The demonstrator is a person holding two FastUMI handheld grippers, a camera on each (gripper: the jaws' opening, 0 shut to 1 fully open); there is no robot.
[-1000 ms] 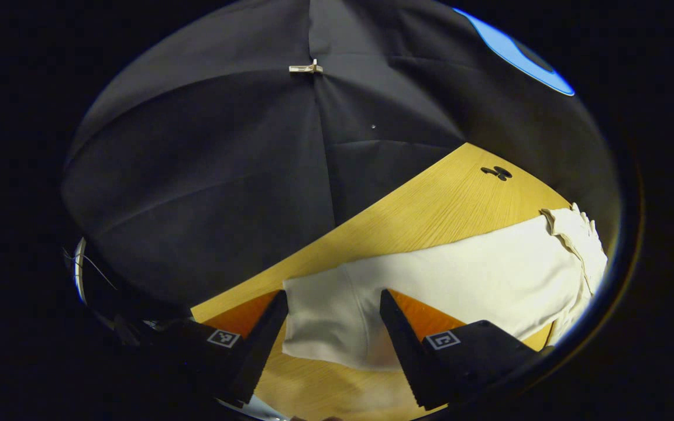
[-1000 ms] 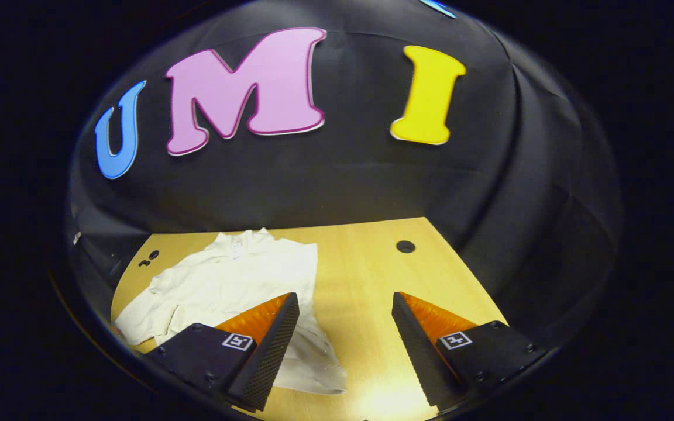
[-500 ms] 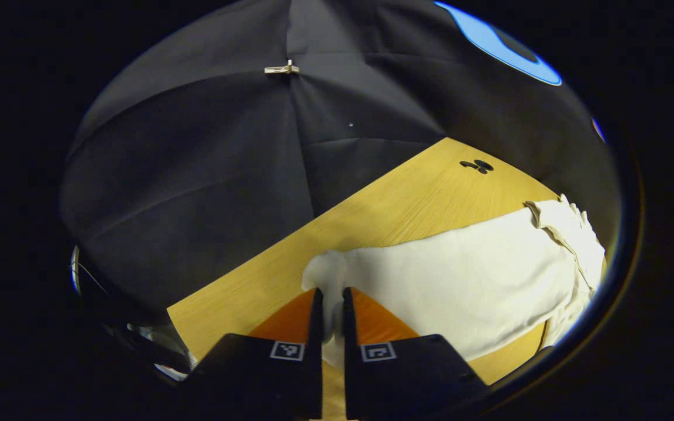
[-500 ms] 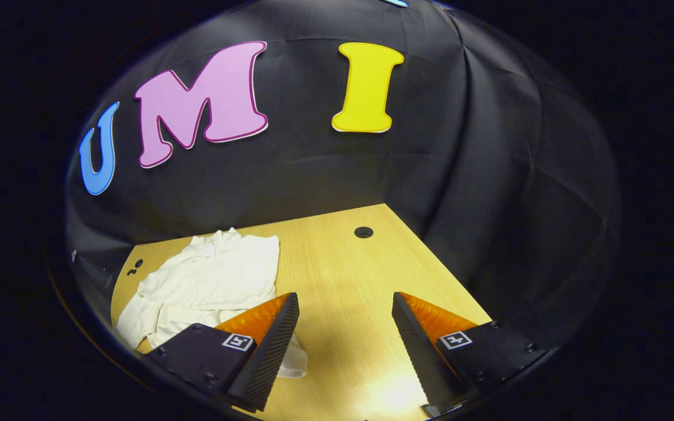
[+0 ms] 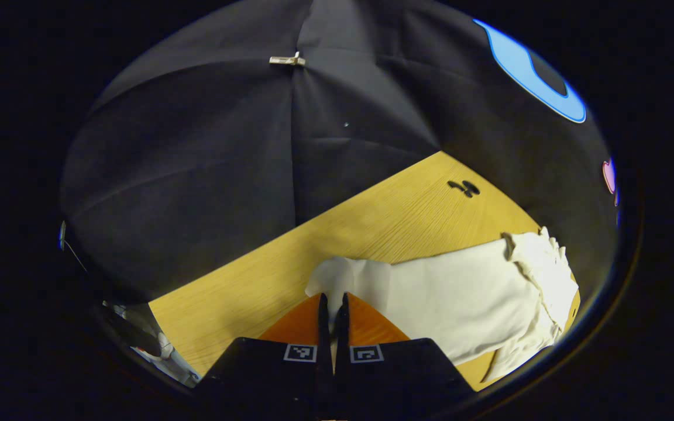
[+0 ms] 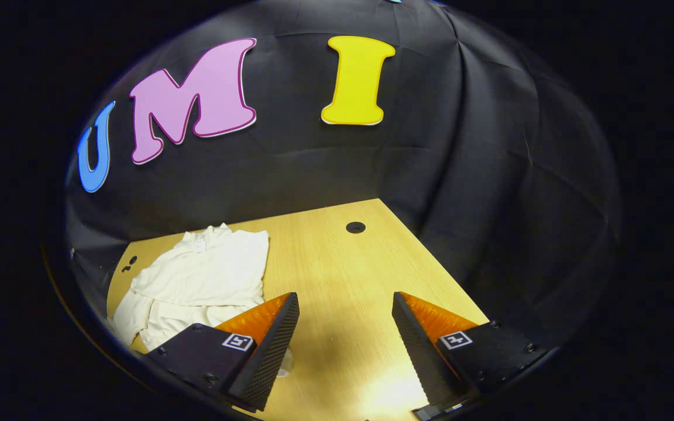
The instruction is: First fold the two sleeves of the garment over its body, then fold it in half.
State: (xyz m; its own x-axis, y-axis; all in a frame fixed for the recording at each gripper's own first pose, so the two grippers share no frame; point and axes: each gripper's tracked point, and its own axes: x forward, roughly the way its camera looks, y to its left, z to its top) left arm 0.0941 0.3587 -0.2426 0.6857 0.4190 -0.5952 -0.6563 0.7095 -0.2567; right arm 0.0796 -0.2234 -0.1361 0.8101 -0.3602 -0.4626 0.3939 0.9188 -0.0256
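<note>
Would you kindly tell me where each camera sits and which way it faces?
Left gripper view: rides the left gripper, looking along its fingers, pinched on a white garment cuff, across the wooden table toward the booth wall.
Right gripper view: rides the right gripper, fingers spread above bare table, facing the back wall.
Shared: the garment and table.

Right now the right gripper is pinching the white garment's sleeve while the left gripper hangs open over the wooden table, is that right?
No, the sides are swapped. The left gripper is shut on the white garment's sleeve, as the left gripper view shows, while the right gripper hangs open over the wooden table.
</note>
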